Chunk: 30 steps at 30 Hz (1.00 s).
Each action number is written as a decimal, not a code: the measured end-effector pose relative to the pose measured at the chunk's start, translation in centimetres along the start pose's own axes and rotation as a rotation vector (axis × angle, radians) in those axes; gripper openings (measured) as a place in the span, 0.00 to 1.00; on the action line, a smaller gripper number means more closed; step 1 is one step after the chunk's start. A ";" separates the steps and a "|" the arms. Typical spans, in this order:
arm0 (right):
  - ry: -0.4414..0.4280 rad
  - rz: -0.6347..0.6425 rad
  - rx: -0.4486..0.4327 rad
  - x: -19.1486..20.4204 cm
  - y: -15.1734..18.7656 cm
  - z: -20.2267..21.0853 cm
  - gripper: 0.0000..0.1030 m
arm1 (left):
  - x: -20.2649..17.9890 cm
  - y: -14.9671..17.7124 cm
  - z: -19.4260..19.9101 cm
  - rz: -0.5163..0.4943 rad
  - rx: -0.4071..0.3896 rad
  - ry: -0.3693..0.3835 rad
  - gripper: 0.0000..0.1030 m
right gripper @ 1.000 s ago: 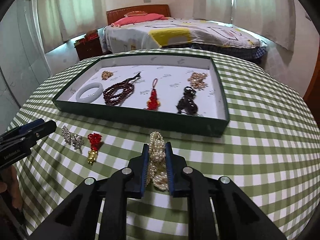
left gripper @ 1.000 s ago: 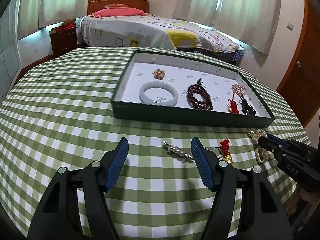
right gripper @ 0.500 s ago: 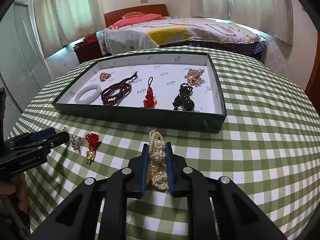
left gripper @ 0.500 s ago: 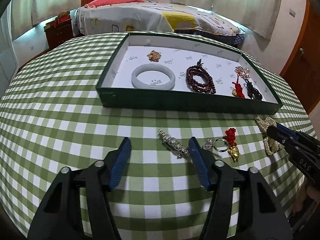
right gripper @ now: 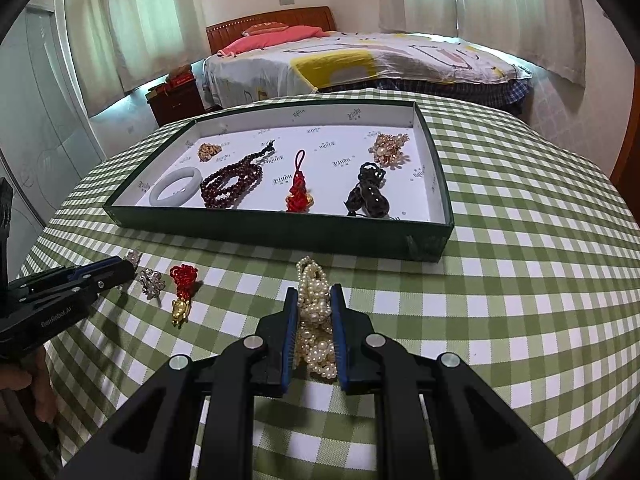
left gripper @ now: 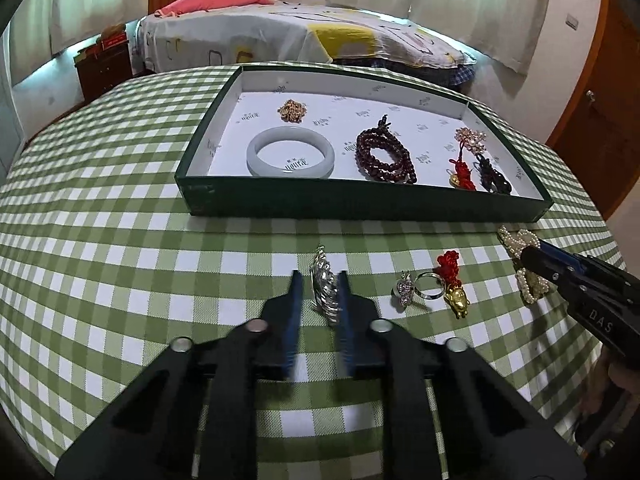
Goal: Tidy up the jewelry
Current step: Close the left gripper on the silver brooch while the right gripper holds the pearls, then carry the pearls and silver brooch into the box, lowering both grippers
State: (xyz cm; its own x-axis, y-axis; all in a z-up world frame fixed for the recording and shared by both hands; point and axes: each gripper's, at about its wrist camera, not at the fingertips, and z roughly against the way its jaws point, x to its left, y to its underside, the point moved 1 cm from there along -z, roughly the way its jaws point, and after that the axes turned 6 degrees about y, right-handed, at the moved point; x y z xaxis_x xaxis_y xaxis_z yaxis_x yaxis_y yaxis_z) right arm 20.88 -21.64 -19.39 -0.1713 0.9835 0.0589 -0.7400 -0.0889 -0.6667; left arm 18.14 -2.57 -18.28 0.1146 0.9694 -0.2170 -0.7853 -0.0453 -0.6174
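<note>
A silver brooch [left gripper: 325, 292] lies on the green checked tablecloth between the blue pads of my left gripper [left gripper: 320, 276]. Its jaws are closing and have come in tight against the brooch. My right gripper [right gripper: 314, 292] is shut on a bunched pearl necklace [right gripper: 314, 312] that rests on the cloth just in front of the green tray [right gripper: 280, 236]. In the left wrist view the pearl necklace [left gripper: 516, 240] and the right gripper [left gripper: 528, 254] show at the far right. The tray [left gripper: 360, 204] holds a pale jade bangle [left gripper: 290, 156], a dark red bead bracelet [left gripper: 384, 158] and several smaller pieces.
A silver ring [left gripper: 428, 290] and a red knot with a gold charm [left gripper: 454, 284] lie on the cloth between the two grippers. The round table drops off close behind both grippers. Beyond it stand a bed [right gripper: 360, 60] and a dark nightstand [right gripper: 176, 100].
My left gripper's jaws have swung from wide apart to tight around the silver brooch, after shifting slightly so the brooch sits between them. The right gripper stays shut on the pearls.
</note>
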 end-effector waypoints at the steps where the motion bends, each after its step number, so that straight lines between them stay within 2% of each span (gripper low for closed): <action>1: 0.000 0.000 0.000 0.0 0.0 0.0 0.17 | 0.1 0.0 0.0 0.002 0.000 0.004 0.13; 14: -0.002 0.002 -0.028 0.2 -0.2 0.6 0.16 | 0.0 -0.2 1.4 0.001 -0.043 0.023 0.12; 30: -0.021 0.005 -0.162 1.3 -2.7 5.1 0.16 | -1.0 -2.7 5.3 -0.008 -0.165 0.058 0.12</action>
State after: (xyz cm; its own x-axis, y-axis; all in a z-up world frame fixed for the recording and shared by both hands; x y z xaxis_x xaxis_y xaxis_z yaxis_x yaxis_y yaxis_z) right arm 19.34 -20.88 -13.75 -0.1895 0.9794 0.0694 -0.6250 -0.0658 -0.7779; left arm 16.88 -2.13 -12.40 0.1597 0.9545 -0.2518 -0.6741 -0.0809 -0.7342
